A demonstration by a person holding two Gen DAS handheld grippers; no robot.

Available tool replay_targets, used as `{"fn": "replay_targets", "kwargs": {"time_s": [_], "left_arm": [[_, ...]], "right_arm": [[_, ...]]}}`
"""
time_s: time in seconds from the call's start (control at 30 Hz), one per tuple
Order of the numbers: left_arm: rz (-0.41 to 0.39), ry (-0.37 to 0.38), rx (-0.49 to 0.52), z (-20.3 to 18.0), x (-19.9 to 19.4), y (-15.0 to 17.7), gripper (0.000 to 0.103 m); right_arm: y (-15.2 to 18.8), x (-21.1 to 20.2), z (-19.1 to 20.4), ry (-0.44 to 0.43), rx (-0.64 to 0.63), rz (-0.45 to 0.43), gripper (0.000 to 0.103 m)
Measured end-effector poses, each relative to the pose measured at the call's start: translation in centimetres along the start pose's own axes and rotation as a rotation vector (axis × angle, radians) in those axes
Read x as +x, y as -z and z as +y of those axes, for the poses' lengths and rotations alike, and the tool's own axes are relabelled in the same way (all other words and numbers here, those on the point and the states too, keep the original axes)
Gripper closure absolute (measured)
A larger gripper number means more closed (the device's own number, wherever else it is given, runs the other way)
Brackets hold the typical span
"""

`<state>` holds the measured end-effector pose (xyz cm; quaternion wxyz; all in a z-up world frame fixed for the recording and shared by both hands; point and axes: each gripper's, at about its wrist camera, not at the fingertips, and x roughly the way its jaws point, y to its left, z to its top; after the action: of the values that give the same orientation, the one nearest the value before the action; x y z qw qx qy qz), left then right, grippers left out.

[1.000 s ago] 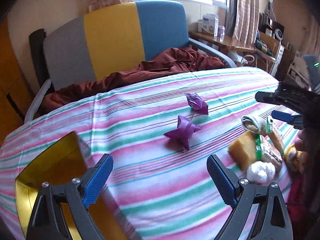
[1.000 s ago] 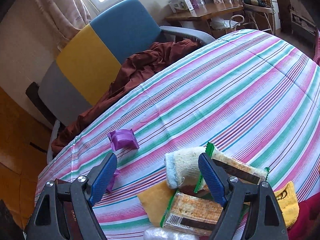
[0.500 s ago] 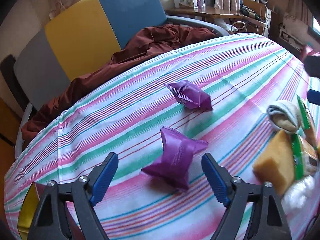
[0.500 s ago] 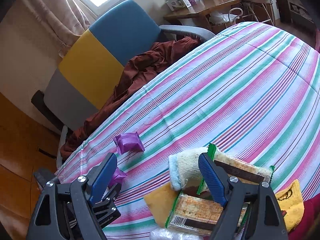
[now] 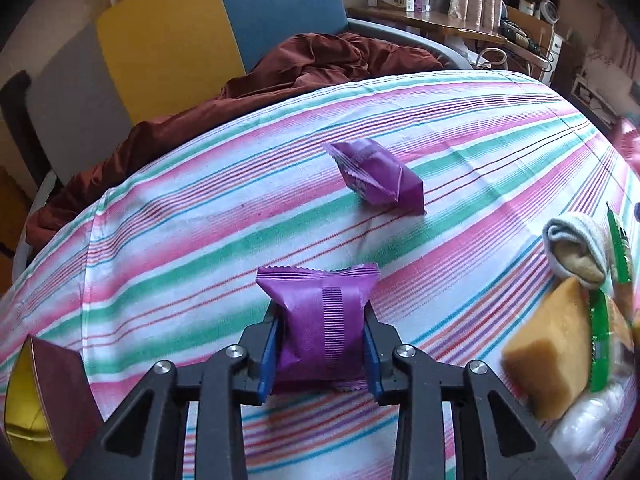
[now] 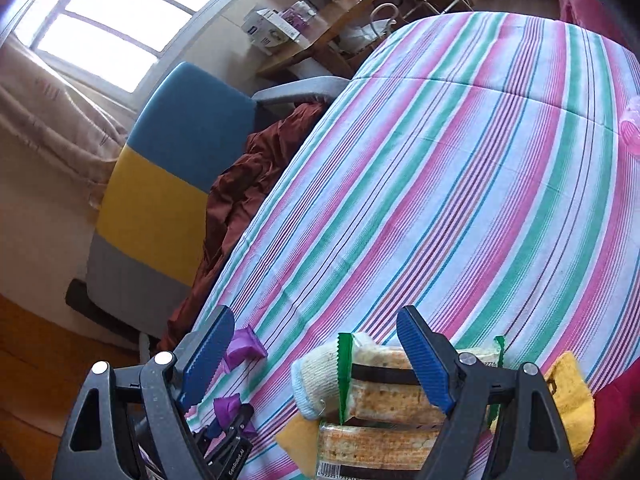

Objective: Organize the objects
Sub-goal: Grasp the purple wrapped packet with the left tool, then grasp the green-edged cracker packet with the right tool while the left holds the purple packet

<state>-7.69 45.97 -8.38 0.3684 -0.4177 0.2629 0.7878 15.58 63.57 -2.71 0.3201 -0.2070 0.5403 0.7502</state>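
Note:
Two purple snack packets are on the striped tablecloth [image 5: 200,240]. My left gripper [image 5: 321,320] is closing tight on the nearer purple packet [image 5: 320,292], both blue pads pressing its sides. The second purple packet [image 5: 376,176] lies farther back, apart. In the right wrist view my right gripper [image 6: 316,316] stands open above a pile of cracker packets [image 6: 380,396] and a rolled sock [image 6: 316,376], with nothing pinched. The left gripper [image 6: 230,436] with its packet [image 6: 226,408] shows at lower left.
A yellow sponge [image 5: 548,352], a white plastic bag [image 5: 592,420] and a yellow cloth [image 6: 568,396] lie in the pile. A gold-lined box [image 5: 36,400] stands at the left edge. A blue, yellow and grey chair [image 6: 172,184] with maroon cloth [image 5: 312,64] sits behind the table.
My left gripper came down and forward over the nearer purple packet and shut on it. The right gripper rolled and shifted sideways, staying open.

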Motion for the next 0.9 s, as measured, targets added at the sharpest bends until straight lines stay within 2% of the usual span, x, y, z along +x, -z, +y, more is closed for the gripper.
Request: {"fn": "replay_targets", "kwargs": {"time_s": [0.23,0.4,0.57,0.73,0.83,0.9], "left_arm": [[0.042,-0.008,-0.025,-0.4,-1.9,2.5,0.068],[0.033,-0.012,-0.057,-1.2,-3.5,5.0,0.068],[-0.037,-0.016,-0.097,-2.4,-6.3,9.5,0.068],[-0.111,0.026,-0.083,-3.6,-8.5,13.3,0.068],[-0.166,0.009,-0.038,-4.3,-9.1,14.6,0.068],[-0.193,0.006,-0.032,-4.2,-9.1,14.9,0.068]], "right_arm": [[0.3,1.2,0.6,0.001,-0.026,0.055,0.018],[0.8,1.9,1.4,-0.022,-0.061,0.102,0.018],[1.3,1.9,2.2,-0.061,-0.1,0.126,0.018],[2.6,2.3,4.1,-0.074,-0.203,0.162,0.018],[3.7,2.7,5.5,-0.04,-0.303,0.177,0.019],[4.5,3.1,6.3,-0.003,-0.361,0.191,0.024]]}}
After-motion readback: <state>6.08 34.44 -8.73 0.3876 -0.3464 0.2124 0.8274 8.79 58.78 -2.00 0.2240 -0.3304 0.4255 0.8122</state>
